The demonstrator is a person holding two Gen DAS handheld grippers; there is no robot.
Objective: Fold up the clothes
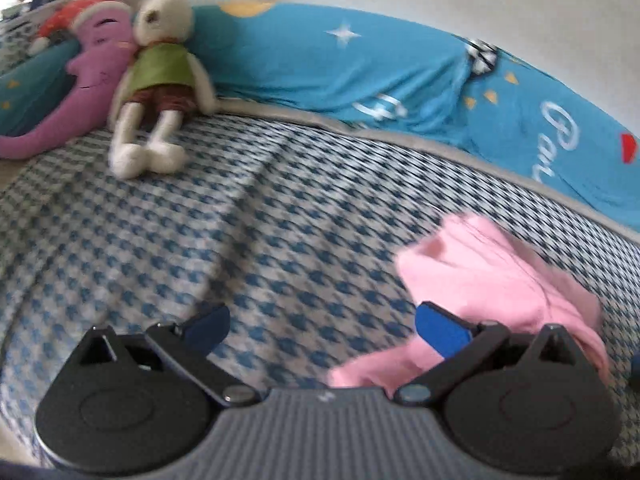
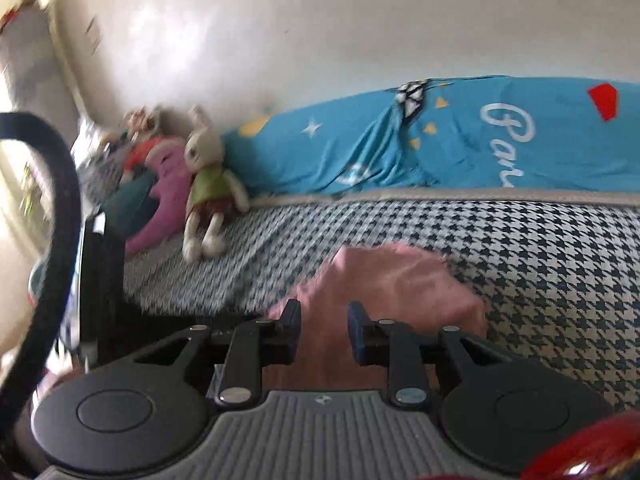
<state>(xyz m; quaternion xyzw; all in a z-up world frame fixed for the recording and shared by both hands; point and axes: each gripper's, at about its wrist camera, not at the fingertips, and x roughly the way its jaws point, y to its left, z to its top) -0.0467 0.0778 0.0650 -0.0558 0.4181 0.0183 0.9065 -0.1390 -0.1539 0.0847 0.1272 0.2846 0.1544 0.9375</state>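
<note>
A pink garment [image 1: 500, 280] lies crumpled on the houndstooth bed cover [image 1: 240, 240], at the right of the left wrist view. My left gripper [image 1: 324, 332] hangs above the cover with its jaws spread wide and nothing between them. Its right finger [image 1: 440, 336] overlaps the garment's near edge in this view. In the right wrist view the same pink garment [image 2: 392, 280] lies ahead of and under my right gripper [image 2: 325, 330]. Its jaws stand a narrow gap apart. Pink cloth shows through the gap, but the pads do not visibly press on it.
A stuffed rabbit [image 1: 160, 72] and a purple moon cushion [image 1: 92, 72] sit at the far left of the bed. A blue quilt [image 1: 360, 64] runs along the wall behind. A black curved strap [image 2: 60, 200] crosses the left side of the right wrist view.
</note>
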